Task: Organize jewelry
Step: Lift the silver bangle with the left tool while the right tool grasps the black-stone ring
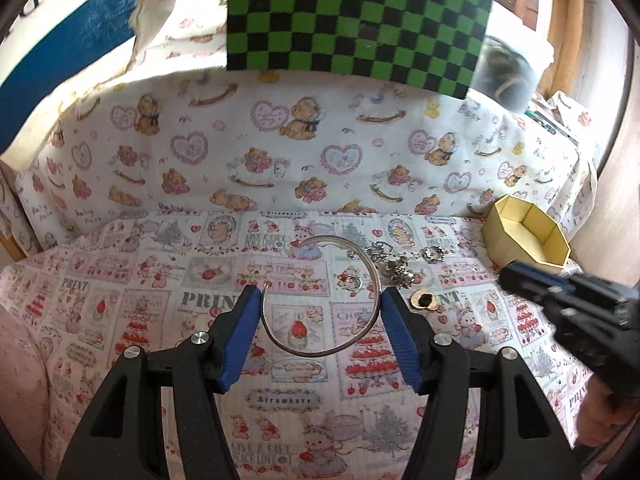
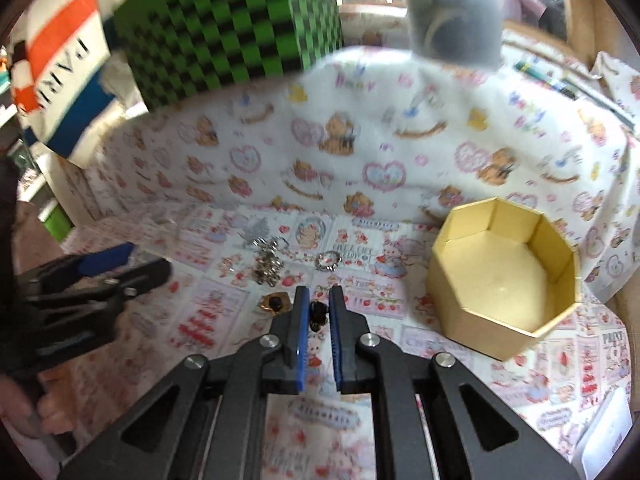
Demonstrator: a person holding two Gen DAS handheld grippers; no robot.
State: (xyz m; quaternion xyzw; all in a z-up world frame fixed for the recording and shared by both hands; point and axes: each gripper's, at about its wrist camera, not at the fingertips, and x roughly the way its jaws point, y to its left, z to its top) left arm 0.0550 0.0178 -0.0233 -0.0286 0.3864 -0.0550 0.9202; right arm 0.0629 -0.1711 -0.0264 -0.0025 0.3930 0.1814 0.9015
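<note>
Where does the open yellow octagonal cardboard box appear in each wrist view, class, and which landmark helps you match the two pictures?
Left wrist view: the open yellow octagonal cardboard box sits at the right edge, on the strawberry-print cloth, beyond the blurred right gripper.
Right wrist view: the box sits large at centre right, to the right of the right gripper's tips.
Shared landmark: the green-and-black checkered board standing behind the cloth.

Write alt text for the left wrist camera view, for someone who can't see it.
An open left gripper straddles a silver open bangle lying on a strawberry-print cloth. Beyond it sit small silver jewelry pieces and a gold earring, with an empty yellow octagonal box at right. The right gripper enters blurred from the right.
</note>
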